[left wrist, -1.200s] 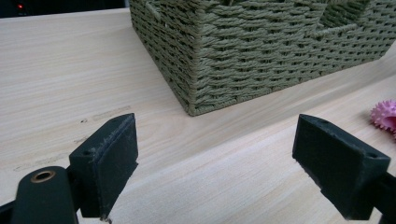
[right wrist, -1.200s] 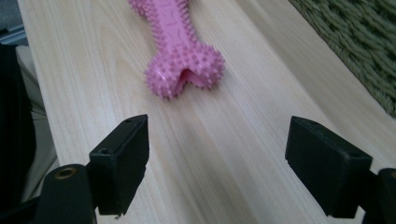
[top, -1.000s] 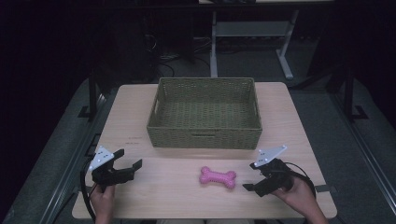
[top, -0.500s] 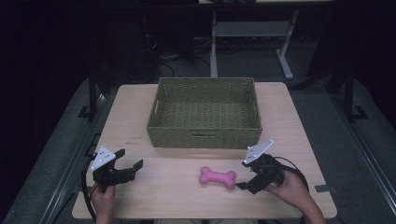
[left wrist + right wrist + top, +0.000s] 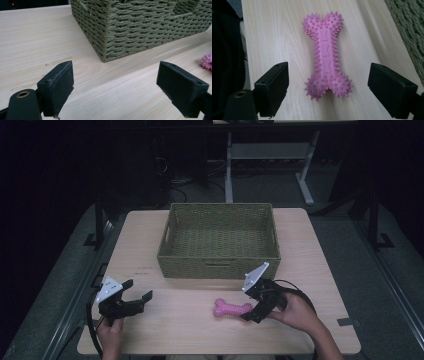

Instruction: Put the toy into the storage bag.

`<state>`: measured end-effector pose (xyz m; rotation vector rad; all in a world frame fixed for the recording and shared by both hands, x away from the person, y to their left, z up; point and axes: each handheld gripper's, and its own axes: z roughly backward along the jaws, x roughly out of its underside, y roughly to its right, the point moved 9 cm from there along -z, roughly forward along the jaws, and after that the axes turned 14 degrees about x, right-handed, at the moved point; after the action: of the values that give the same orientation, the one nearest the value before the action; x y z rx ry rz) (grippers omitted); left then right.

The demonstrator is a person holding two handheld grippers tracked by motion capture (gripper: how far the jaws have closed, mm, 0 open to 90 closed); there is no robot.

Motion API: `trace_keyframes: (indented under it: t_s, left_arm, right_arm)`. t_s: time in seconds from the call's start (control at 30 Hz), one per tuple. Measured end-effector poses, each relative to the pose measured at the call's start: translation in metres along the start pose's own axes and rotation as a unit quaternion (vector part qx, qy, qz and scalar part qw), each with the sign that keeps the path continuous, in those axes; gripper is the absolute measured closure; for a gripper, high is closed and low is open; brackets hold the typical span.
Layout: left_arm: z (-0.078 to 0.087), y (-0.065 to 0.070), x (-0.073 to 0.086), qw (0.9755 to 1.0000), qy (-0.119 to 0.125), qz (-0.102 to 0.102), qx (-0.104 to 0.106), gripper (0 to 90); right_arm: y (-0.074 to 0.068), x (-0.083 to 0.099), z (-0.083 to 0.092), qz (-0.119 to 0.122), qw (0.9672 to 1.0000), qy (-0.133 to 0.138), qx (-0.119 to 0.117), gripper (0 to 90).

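high view: pink bone toy (image 5: 233, 308) flat on table (image 5: 320, 270), just left of right gripper (image 5: 252, 310); left gripper (image 5: 137, 302) well apart.
left gripper view: jaws wide, empty.
right gripper view: jaws just opened wide, straddling toy's near end, no contact; long axis runs straight ahead.

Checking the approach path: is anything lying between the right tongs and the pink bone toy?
Nothing: the right gripper view shows bare table between the open right tongs and the bone toy.
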<state>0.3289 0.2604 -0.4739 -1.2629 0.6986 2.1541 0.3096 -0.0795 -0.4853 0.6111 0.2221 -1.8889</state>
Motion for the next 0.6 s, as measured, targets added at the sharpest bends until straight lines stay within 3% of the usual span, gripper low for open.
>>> trace_keyframes:
  t_s: [0.6]
  left_arm:
    - [0.001, 0.000, 0.000, 1.0000, 0.002, 0.001, 0.000, 13.7]
  right_arm:
    - [-0.009, -0.016, -0.028, 0.047, 0.9973, -0.050, -0.023, 22.0]
